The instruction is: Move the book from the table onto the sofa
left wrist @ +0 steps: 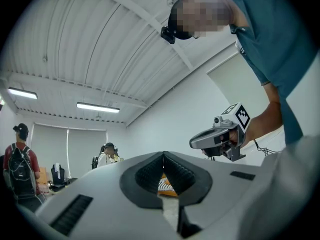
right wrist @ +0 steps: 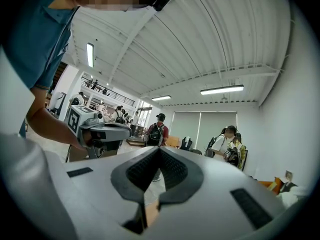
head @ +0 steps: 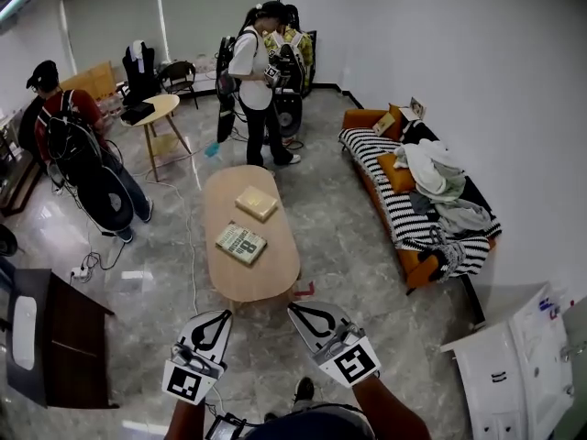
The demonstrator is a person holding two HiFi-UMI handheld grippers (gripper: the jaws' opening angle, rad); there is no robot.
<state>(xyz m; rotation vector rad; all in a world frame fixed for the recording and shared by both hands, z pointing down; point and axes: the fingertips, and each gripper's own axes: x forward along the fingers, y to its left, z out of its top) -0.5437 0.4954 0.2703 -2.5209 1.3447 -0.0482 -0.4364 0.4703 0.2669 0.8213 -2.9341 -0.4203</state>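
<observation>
Head view alone shows what lies on the long oval wooden table (head: 261, 287).
Near the table's close end sits the grey printed book (head: 241, 243), the plain tan book (head: 257, 203) beyond it. Gripper views show left gripper (left wrist: 163, 154) and right gripper (right wrist: 159, 148) pinched tight, empty.

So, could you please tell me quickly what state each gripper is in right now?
Left gripper: closed, holding nothing.
Right gripper: closed, holding nothing.
</observation>
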